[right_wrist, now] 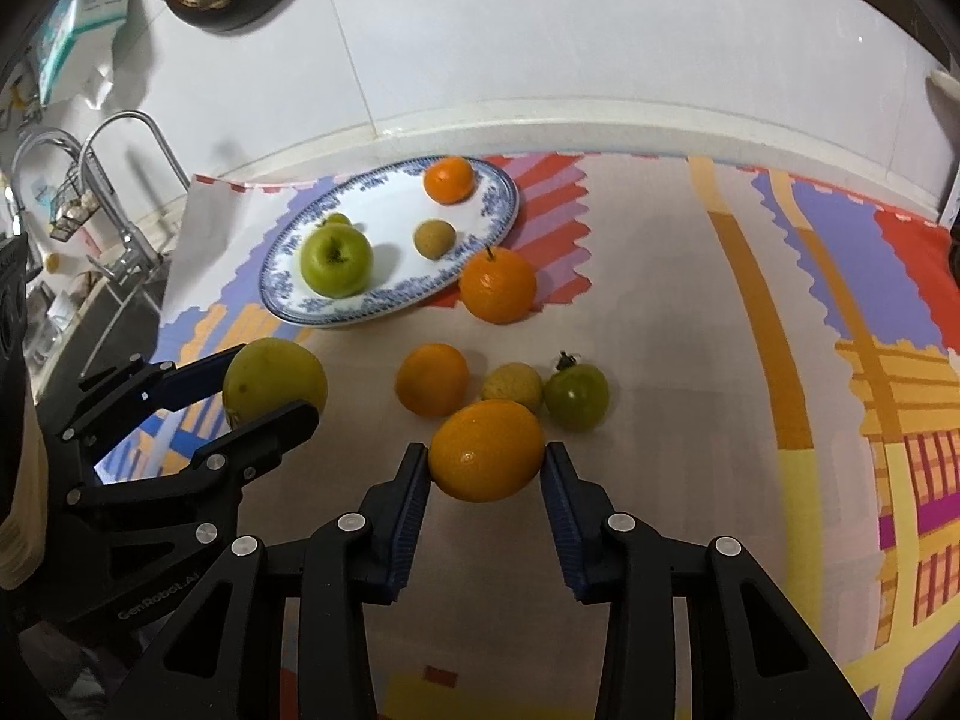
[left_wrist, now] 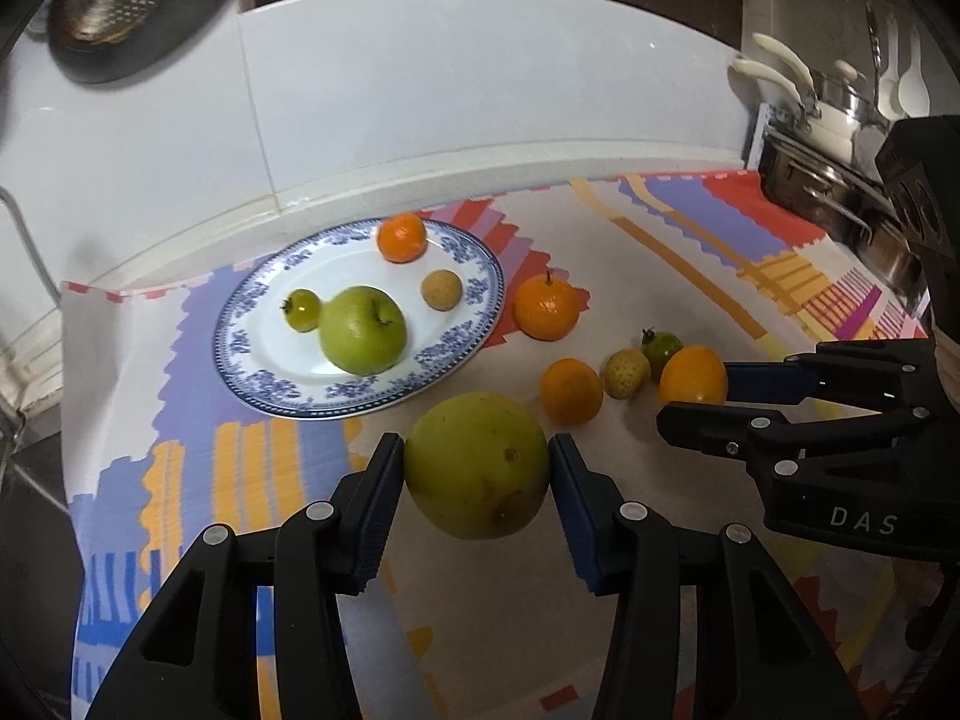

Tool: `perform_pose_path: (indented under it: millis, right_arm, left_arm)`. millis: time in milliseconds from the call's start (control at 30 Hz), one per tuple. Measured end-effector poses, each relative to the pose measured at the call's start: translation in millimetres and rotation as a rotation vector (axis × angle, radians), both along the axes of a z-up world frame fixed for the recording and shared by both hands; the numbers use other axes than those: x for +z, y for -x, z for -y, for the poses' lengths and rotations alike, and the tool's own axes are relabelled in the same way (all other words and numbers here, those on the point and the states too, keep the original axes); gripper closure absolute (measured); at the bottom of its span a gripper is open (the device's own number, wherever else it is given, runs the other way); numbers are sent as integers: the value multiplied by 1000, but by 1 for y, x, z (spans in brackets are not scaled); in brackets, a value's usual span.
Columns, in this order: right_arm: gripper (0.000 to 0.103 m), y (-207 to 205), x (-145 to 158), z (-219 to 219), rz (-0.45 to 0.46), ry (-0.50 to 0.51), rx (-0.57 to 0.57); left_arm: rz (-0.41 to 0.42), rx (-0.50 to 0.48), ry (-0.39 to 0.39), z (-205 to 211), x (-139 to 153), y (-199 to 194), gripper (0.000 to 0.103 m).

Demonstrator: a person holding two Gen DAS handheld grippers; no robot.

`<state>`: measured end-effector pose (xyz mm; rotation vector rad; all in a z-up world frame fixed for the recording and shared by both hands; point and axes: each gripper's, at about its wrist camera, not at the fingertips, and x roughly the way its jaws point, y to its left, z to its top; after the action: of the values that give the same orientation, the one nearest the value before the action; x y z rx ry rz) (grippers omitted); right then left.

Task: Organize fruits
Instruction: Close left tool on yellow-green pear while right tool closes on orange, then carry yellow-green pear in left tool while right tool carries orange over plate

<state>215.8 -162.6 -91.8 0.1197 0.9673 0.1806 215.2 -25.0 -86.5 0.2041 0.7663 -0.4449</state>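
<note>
My left gripper point(left_wrist: 477, 468) is shut on a large yellow-green fruit point(left_wrist: 477, 465), also seen in the right wrist view point(right_wrist: 273, 381). My right gripper point(right_wrist: 486, 462) is shut on an orange point(right_wrist: 486, 459), seen from the side in the left wrist view point(left_wrist: 693, 375). A blue-patterned white plate point(left_wrist: 252, 324) at the back holds a green apple point(left_wrist: 363, 330), a small green tomato point(left_wrist: 302, 309), a brown round fruit point(left_wrist: 441, 290) and a tangerine point(left_wrist: 402, 237). On the cloth lie a tangerine with stem point(left_wrist: 546, 307), an orange point(left_wrist: 570, 391), a small yellowish fruit point(left_wrist: 626, 373) and a green tomato point(left_wrist: 661, 348).
A colourful patterned cloth point(right_wrist: 690, 330) covers the counter against a white tiled wall point(left_wrist: 480, 90). Metal pots point(left_wrist: 840, 138) stand at the right. A sink with taps point(right_wrist: 120, 180) is at the left. A dark strainer point(left_wrist: 120, 6) hangs on the wall.
</note>
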Motion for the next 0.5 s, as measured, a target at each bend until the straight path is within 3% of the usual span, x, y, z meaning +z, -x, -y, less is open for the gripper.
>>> perform_pose_path:
  millis: [500]
  right_arm:
    - [64,15,50,-17,135,-25,75]
  left_arm:
    - [120,98,47,-25,50,24,54]
